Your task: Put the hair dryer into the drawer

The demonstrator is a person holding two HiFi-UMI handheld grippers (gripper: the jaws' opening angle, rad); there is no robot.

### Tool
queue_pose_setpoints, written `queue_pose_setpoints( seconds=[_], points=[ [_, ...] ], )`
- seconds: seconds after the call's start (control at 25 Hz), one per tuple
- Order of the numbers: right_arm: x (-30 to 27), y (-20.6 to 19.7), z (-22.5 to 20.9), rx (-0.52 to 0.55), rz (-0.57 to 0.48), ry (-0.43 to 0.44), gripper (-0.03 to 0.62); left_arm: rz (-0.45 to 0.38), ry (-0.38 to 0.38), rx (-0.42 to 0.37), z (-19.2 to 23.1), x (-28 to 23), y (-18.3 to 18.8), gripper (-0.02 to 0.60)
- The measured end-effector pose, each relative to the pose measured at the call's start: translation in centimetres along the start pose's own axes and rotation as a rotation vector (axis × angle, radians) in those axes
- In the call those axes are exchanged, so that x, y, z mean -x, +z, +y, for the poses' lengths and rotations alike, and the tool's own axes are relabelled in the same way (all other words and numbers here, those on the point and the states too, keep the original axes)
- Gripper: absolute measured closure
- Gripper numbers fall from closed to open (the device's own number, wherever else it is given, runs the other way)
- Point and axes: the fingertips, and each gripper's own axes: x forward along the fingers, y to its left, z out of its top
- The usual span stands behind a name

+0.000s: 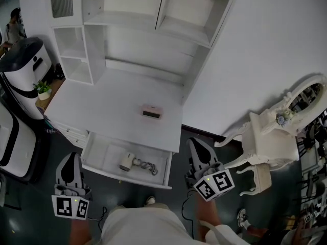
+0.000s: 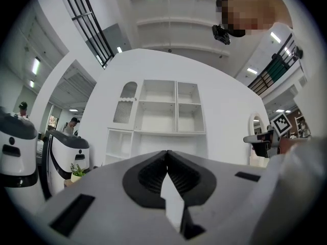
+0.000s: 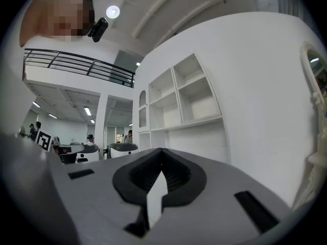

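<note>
We hold the left gripper (image 1: 72, 156) and right gripper (image 1: 193, 142) clenched empty, ribbed black jaws together, while the cream hair dryer (image 1: 127, 162) lies in the open white drawer (image 1: 130, 177)

- The hair dryer (image 1: 127, 162) is small and cream-white. It lies on its side on the floor of the drawer, about midway along its width.
- Its dark cord (image 1: 147, 166) lies in a loose bunch just to the right of the body, also inside the drawer.
- The drawer (image 1: 100, 152) is white and shallow. It stands pulled out, open, from under the front edge of the white desk (image 1: 97, 103), below the right part of the desk top.
</note>
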Motion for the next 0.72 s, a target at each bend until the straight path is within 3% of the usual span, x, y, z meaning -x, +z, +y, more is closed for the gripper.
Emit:
queue_pose_setpoints(
  seconds=[0.28, 0.72],
  points=[
    [1.4, 3.0, 0.5, 0.018, -0.076, -0.013, 0.583, 0.009, 0.035, -0.023, 0.7, 0.4, 0.2, 0.565],
    [1.5, 2.4, 1.8, 0.059, -0.044, -0.033, 0.583, 0.023, 0.024, -0.004, 0.9, 0.5, -0.2, 0.565]
  ],
)
